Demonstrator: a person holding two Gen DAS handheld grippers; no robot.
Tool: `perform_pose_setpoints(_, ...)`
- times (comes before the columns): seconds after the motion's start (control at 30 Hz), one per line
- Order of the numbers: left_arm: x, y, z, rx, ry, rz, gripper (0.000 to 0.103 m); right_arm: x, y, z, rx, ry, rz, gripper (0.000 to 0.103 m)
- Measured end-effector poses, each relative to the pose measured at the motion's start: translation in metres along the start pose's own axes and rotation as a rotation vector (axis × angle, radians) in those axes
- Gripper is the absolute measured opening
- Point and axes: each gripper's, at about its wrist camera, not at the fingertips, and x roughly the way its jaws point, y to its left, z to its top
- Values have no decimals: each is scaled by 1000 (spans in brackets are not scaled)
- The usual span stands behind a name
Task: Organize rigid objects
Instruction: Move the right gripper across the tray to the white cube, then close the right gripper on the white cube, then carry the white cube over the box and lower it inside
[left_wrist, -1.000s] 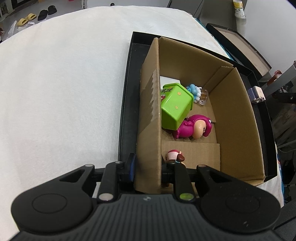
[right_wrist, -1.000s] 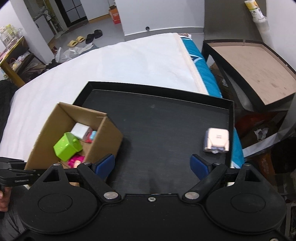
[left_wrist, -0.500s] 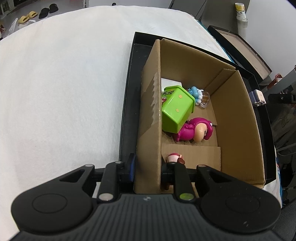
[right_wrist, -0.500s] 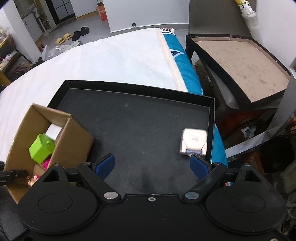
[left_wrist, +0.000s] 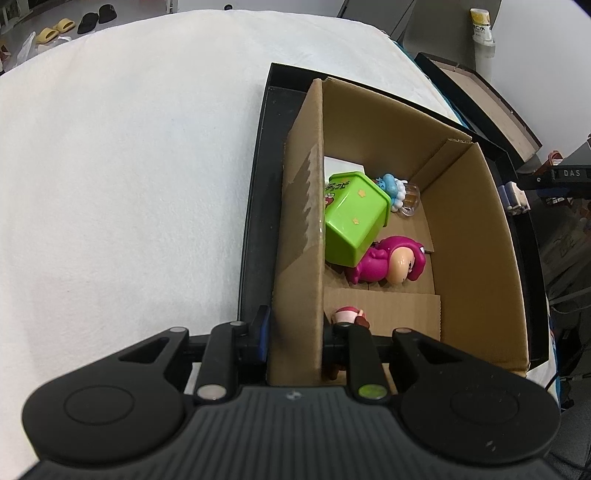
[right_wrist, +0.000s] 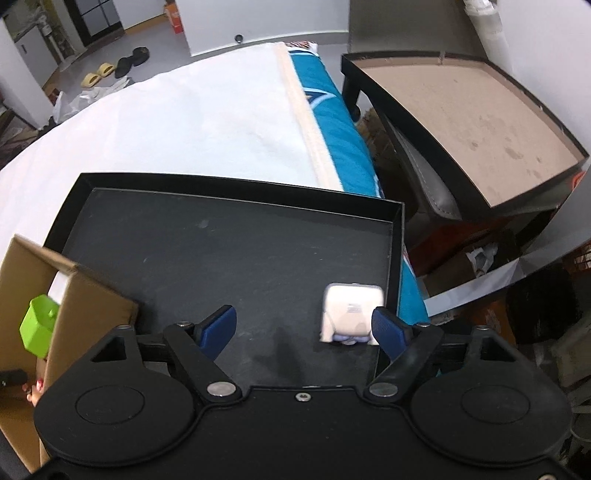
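Observation:
A cardboard box (left_wrist: 476, 236) stands in a black tray (left_wrist: 258, 206) on a white bed. It holds a green toy box (left_wrist: 354, 221), a magenta figure (left_wrist: 388, 260), a blue-and-clear toy (left_wrist: 400, 192) and a small red-capped figure (left_wrist: 347, 315). My left gripper (left_wrist: 297, 328) is shut on the box's left wall. In the right wrist view a small white toy (right_wrist: 351, 312) lies on the tray floor (right_wrist: 229, 254) near its right rim. My right gripper (right_wrist: 306, 328) is open, low over the tray, the toy just inside its right fingertip. The box (right_wrist: 88, 314) shows at left.
A brown-topped black side table (right_wrist: 476, 122) stands to the right of the bed. A teal blanket edge (right_wrist: 332, 122) runs along the bed's side. Slippers (right_wrist: 114, 68) lie on the floor far off. Clutter fills the floor at right.
My right gripper has swung right and come closer to the white toy, which now sits beside its right fingertip. My left gripper keeps its hold on the box wall.

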Motion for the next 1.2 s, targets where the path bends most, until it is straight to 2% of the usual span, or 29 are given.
perform_pose_setpoints(0.4,0,0,0,-1,0,0,20,23,-22,8,57,49,4,67)
perform_pose_setpoints(0.63,-1,2,-1,-1,-4,-6,20,37,-23,5,48,83,-19,64)
perform_pose_setpoints(0.8,-1,5,2,-7,-2,-15,20,50,-23,-3,47,113,-65,45)
perform_pose_setpoints(0.97,-1,4,0,0,-4,-8,20,45,-21,-8,58,103,-75,44)
perform_pose_setpoints(1.2,-1,3,1,-2,-1,-4,20,28,-11,-14,7,81,-40,44)
